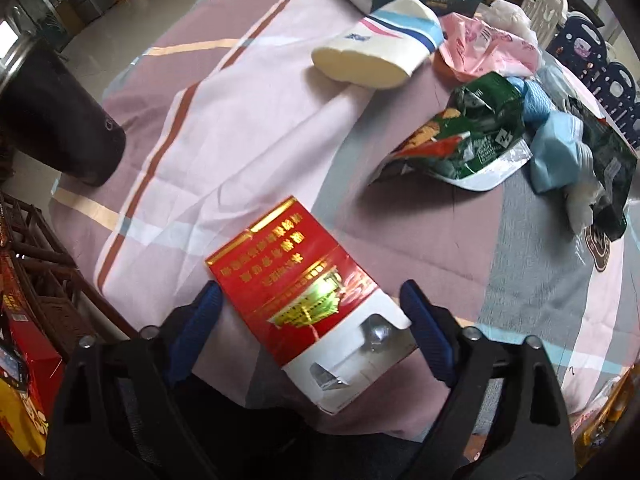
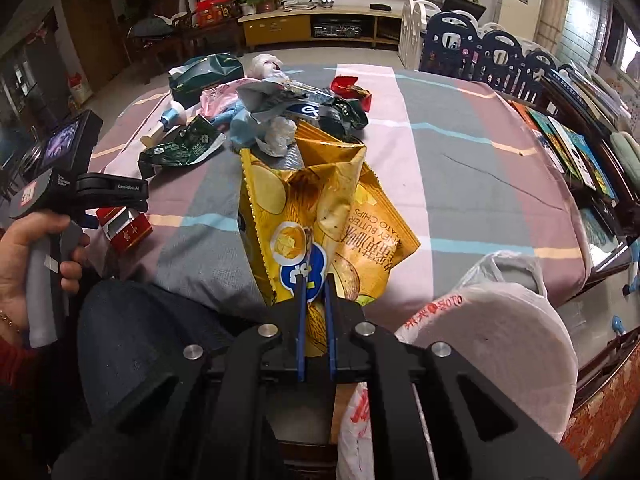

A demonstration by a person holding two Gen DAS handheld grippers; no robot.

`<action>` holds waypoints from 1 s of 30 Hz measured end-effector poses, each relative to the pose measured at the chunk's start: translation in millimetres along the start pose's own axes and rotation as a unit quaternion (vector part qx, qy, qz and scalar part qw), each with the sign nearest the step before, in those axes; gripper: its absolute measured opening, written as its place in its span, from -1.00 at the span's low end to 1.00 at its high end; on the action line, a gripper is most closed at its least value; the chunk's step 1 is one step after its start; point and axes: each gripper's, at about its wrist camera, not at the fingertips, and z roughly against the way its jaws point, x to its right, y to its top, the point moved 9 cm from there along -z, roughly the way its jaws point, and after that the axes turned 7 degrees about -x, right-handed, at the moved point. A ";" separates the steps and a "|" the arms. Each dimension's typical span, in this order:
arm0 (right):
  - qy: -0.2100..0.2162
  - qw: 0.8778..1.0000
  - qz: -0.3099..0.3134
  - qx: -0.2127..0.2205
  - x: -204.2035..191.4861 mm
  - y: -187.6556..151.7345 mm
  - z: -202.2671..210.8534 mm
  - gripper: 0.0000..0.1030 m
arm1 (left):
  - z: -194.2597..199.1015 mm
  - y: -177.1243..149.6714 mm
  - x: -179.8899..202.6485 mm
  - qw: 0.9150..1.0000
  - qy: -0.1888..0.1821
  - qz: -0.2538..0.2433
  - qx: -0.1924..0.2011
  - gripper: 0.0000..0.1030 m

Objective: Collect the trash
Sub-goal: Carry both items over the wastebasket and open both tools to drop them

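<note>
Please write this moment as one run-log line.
left gripper: open around red box | right gripper: shut on chip bag | table: wrappers left

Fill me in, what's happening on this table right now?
A person is clearing litter off a striped tablecloth with a handheld gripper in each hand. The right gripper is shut on a crumpled yellow potato chip bag, near a white plastic bag with red print at the table's near edge. The left gripper is open, its blue fingers straddling a red and white cigarette box without squeezing it. More wrappers sit in a pile farther back.
</note>
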 end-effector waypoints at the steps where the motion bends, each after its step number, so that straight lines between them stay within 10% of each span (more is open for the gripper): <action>1: 0.000 1.000 -0.002 0.000 1.8 -1.7 1.2 -0.83 | -0.3 -0.5 0.3 1.000 0.000 -0.002 0.004 0.67; 14: -0.025 0.998 -0.037 0.051 49.8 8.6 55.0 -0.83 | 90.3 -20.6 39.2 0.985 -0.066 -0.068 0.143 0.49; 20: -0.079 0.995 -0.047 0.024 97.6 -26.5 68.7 -0.82 | 162.0 -82.4 104.7 0.957 -0.138 -0.167 0.195 0.49; 26: -0.091 0.987 -0.094 -0.096 130.2 -106.1 18.4 -0.82 | 220.4 -154.6 155.7 0.919 -0.175 -0.264 0.234 0.49; 30: -0.062 0.976 -0.141 -0.153 140.9 -133.1 1.8 -0.22 | 229.1 -191.4 191.6 0.897 -0.227 -0.318 0.207 0.49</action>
